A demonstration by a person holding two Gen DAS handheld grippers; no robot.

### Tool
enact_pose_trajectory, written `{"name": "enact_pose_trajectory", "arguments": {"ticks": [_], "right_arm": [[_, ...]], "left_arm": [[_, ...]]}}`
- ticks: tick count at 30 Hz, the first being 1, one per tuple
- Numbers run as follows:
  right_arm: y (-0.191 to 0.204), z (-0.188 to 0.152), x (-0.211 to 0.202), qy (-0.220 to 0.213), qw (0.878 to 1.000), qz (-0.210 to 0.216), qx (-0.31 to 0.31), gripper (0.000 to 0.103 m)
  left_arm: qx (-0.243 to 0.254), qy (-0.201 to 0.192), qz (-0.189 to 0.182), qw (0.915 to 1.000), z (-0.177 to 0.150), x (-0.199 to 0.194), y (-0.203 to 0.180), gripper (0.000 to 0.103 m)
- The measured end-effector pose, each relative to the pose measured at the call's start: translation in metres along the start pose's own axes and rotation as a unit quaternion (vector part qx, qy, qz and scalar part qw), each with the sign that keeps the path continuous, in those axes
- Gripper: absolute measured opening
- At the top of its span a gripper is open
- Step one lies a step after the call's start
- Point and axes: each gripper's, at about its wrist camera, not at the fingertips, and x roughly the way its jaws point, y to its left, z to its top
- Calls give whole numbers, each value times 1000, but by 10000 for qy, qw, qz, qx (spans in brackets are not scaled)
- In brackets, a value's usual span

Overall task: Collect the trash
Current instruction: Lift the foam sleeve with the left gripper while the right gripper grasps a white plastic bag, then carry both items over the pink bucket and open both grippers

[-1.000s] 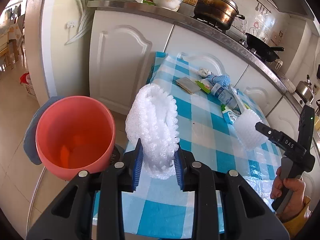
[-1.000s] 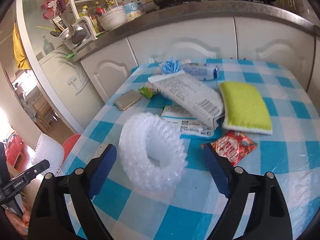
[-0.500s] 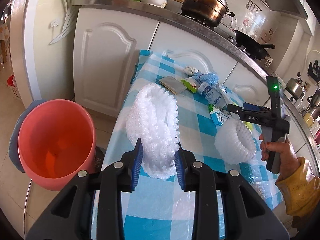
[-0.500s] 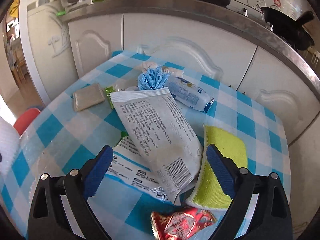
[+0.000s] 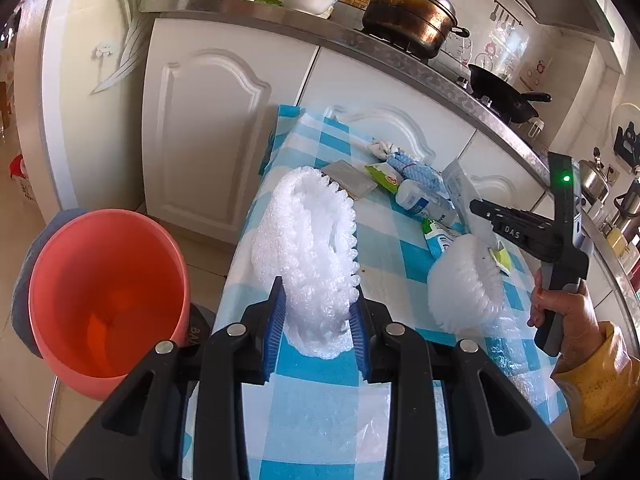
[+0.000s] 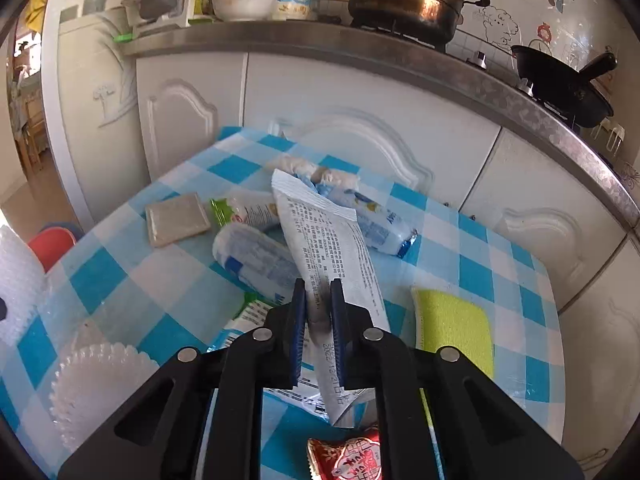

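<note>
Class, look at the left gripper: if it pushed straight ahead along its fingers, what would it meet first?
Beyond the foam net the left gripper holds, probably the flat grey packet on the checked tablecloth; depth is unclear.

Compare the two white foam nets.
The near foam net stands upright, pinched in the left claw; the far foam net lies loose on the table, ungripped. The near one looks bigger, though it is closer. Both are white, ring-shaped mesh.

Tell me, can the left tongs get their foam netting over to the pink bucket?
Probably yes: the left tongs grip the foam netting, and the pink bucket stands open beside the table edge, nothing between.
</note>
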Motion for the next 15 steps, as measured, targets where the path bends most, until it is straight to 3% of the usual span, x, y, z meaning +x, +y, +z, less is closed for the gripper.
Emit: {"name": "enact_pose_trajectory", "arguments": {"ticks": [7,15], "right_arm": [[11,34,-39,-504,9934,870,552,8],[59,77,-64,-795,9695,2162,843,7]], "left_arm": [[-141,-213,95,9996,8,-9,15,32],[-352,-486,486,9970,19,-25,49,32]]}}
